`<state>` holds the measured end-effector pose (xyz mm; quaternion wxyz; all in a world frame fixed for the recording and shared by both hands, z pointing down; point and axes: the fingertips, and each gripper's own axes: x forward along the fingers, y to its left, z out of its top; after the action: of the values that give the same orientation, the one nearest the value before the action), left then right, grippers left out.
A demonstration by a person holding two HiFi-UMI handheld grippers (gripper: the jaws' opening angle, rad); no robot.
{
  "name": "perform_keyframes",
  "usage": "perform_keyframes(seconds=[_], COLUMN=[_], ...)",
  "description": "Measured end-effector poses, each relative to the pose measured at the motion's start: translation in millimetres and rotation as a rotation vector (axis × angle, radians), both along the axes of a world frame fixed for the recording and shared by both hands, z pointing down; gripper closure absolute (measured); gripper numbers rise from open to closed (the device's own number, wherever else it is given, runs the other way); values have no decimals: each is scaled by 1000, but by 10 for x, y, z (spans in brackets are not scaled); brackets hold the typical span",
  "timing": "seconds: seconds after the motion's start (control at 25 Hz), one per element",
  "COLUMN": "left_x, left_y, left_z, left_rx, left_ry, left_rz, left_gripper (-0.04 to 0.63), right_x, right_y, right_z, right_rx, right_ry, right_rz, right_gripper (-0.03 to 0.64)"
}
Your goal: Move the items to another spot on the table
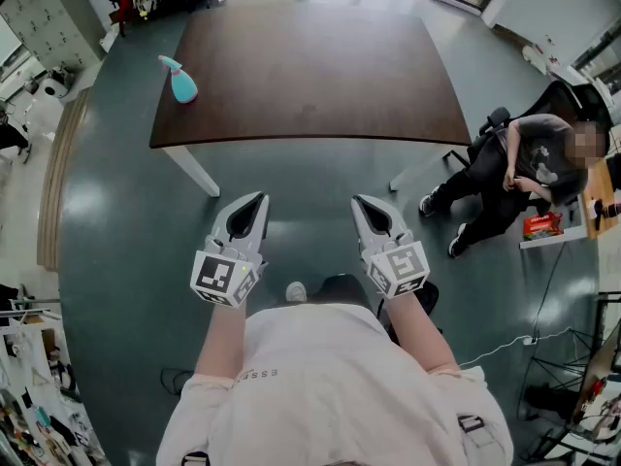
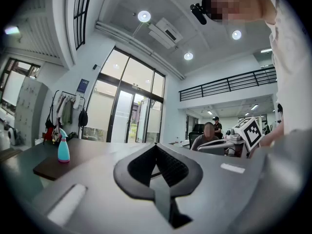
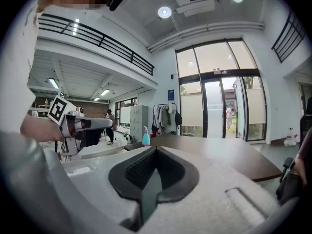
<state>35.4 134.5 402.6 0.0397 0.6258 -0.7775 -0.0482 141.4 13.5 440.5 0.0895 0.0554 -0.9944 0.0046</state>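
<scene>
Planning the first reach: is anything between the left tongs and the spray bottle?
Nothing visible does: only open floor and the near edge of the table separate the left tongs from the spray bottle.

Ahead of the left gripper (image 1: 261,199) and the right gripper (image 1: 358,201), the brown table (image 1: 320,66) offers open surface across nearly its whole width, with only a teal spray bottle (image 1: 182,85) standing far ahead-left of the left claw, and a seated person (image 1: 524,163) occupying the floor (image 1: 107,221) right of the right claw.
</scene>
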Motion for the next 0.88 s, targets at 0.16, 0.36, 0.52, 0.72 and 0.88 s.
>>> perform_keyframes(seconds=[0.16,0.36,0.52,0.72,0.88], left_x=[50,18,-75,-109,-165], left_y=[-28,-49,-56,-44,4], left_z=[-67,-59,-31,-28,3], left_rx=[10,6,3,4,-9], left_ry=[-22,-17,-5,2,2], left_rz=[31,25,10,-8,-58], left_gripper=[580,580,580,580,580], right_x=[-48,-61,-64,-84,-174], right_y=[36,40,-32,-149,-190], right_z=[15,20,5,2,53], right_rx=[-8,-5,-6,-43,-51], right_ry=[-1,2,0,-14,1], right_rz=[10,2,19,43,2], right_gripper=[627,626,627,626,626])
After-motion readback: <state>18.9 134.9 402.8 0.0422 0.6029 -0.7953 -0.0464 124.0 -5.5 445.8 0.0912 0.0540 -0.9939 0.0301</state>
